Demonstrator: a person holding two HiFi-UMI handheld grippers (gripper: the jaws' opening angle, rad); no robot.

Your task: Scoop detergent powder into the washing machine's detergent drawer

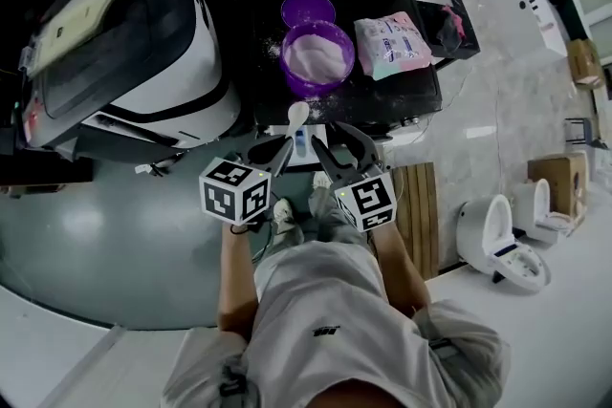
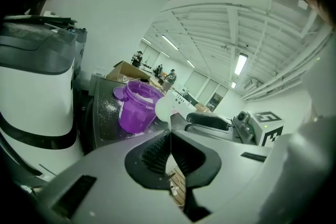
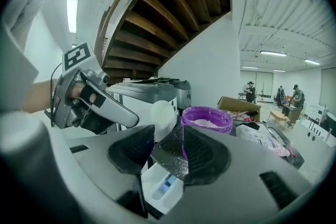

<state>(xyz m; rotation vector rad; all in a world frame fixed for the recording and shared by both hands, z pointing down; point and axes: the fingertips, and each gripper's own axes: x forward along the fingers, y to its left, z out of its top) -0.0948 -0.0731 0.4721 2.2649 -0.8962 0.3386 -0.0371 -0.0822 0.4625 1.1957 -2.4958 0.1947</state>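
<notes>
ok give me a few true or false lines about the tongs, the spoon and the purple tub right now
1. The left tongs are shut on the white spoon. True.
2. The purple tub has its lid on. False: it stands open, and the lid lies behind it.
3. The right tongs grip the bag. False: they are open and empty, and the bag lies on the table beside the tub.
4. Loose powder is scattered on the table near the tub. True.

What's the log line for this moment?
left gripper: shut on spoon | right gripper: open | spoon: between purple tub and drawer
</notes>
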